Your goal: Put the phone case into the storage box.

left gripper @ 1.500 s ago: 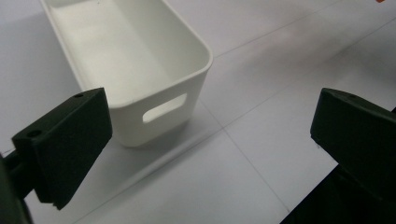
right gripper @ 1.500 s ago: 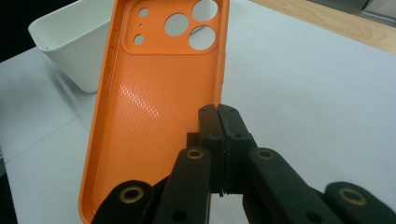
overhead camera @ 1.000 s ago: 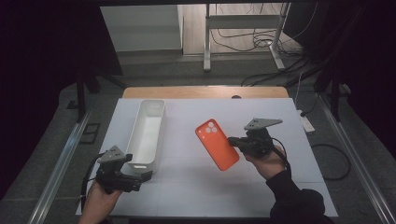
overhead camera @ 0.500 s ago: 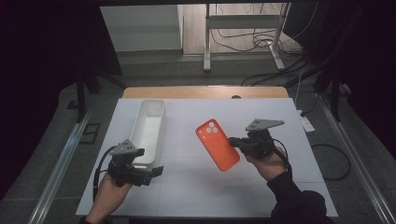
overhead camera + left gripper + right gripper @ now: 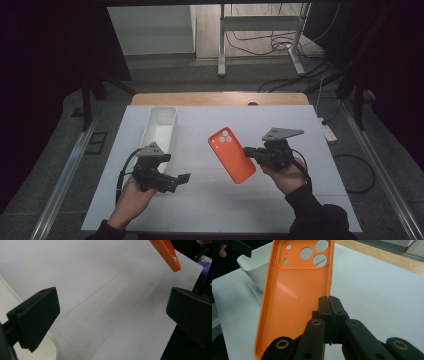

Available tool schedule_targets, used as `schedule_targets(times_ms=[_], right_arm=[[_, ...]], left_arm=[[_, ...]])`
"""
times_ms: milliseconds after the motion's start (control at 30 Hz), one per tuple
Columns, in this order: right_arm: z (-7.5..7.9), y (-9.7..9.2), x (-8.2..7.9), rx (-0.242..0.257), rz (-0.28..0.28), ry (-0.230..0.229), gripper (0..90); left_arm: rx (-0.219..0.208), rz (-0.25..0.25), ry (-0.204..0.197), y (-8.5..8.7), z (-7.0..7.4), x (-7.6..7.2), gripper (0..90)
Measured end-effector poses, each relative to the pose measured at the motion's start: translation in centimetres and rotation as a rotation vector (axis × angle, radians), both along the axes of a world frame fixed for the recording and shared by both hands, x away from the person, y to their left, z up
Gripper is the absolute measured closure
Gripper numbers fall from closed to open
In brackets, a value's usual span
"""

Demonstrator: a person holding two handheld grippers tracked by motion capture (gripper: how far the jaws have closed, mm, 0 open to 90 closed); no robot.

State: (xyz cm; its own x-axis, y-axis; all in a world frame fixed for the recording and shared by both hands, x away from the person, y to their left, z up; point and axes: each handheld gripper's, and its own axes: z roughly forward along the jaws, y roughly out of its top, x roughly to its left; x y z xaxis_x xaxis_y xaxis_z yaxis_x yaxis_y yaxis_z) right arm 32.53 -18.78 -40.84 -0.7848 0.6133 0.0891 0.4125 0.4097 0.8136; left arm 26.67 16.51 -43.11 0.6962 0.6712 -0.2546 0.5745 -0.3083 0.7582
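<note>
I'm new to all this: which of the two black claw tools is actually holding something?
The right gripper, at the right of the high view: its jaws are pinched shut on the edge of the orange phone case. The left gripper is open, with nothing between its jaws.

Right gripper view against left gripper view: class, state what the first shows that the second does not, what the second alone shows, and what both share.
The right gripper view looks into the orange phone case from its open side, with the camera cut-outs, and the right gripper pinched shut on one side wall. It also takes in the white bin.

The left gripper view has the left gripper with jaws wide apart and nothing between them.

Both show the white table sheet and the case.
</note>
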Motion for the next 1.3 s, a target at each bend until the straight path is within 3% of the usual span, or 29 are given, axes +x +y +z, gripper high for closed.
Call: schedule_targets(times_ms=[500,900,1300], right_arm=[[0.0,0.4,-0.2,0.001,0.011,-0.010,88.7],[0.0,0.7,-0.4,0.004,0.014,-0.025,88.7],[0.0,1.2,-0.6,-0.002,0.026,-0.041,88.7]], left_arm=[[-0.030,-0.053,0.047,-1.8,-0.1,1.7,0.0],[-0.129,-0.079,0.106,-2.4,-0.6,3.2,0.0],[-0.198,-0.117,0.163,-4.1,-0.8,4.4,0.0]])
